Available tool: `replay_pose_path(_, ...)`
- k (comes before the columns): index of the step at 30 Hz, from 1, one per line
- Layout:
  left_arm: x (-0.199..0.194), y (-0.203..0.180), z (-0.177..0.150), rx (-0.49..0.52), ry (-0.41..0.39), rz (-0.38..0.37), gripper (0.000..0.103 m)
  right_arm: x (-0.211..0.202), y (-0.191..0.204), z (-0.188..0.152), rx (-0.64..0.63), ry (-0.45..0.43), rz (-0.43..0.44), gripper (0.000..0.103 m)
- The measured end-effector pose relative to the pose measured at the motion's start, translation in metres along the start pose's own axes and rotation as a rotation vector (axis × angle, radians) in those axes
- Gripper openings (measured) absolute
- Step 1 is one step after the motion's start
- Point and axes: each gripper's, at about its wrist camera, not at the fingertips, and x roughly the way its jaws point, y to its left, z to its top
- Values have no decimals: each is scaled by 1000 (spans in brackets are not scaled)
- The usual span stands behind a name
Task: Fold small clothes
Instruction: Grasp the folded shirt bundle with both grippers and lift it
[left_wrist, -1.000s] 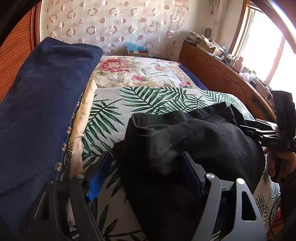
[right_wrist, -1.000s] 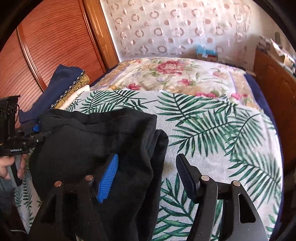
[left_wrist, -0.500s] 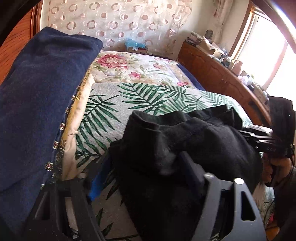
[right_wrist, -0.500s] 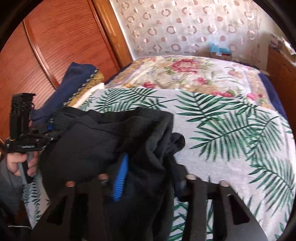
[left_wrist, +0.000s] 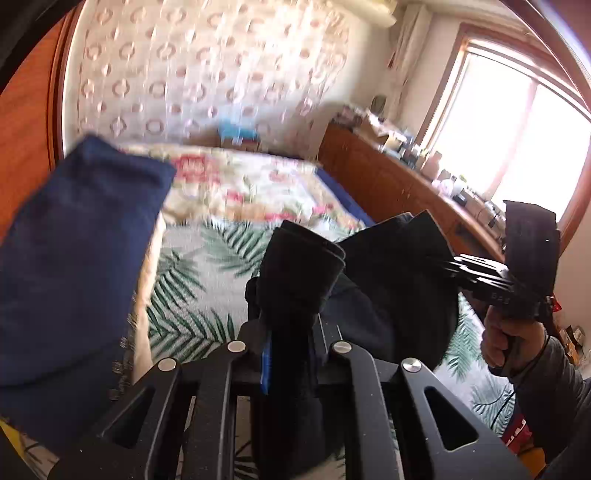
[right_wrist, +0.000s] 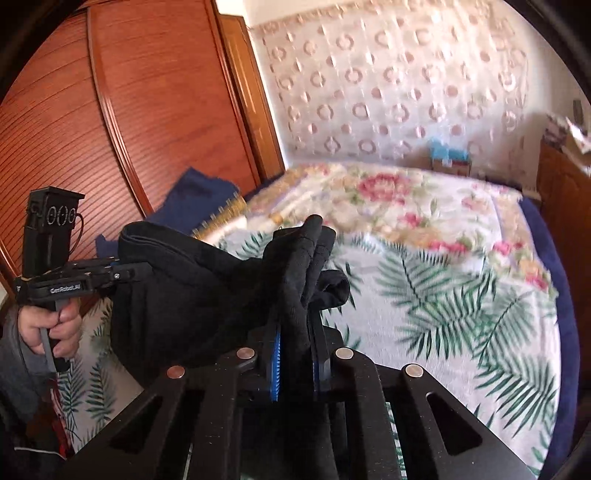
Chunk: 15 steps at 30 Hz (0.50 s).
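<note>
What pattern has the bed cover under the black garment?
Green palm leaves on white bed cover, clearest in the right wrist view.

Left black two-finger claw clamped tight, blue-padded fingers nearly meeting. Right black claw likewise pinched closed. Both raised, level, apart. Bare hands fisted round pistol grips; grey sleeves at wrists.

You can read "GenRobot.AI" in white on the side of the left gripper, seen from your right wrist camera. In the left wrist view, the marking on the right gripper is too blurred to make out.
</note>
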Motion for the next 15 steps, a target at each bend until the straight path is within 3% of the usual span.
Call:
replay_pose_path(8,-64,-1,23,1,-176,50,15,-23,26,38,-82,-123,23,10)
replay_pose_path(15,-101,38,27,-84,-300,183,15,7,69,101,-255,-158,68,10)
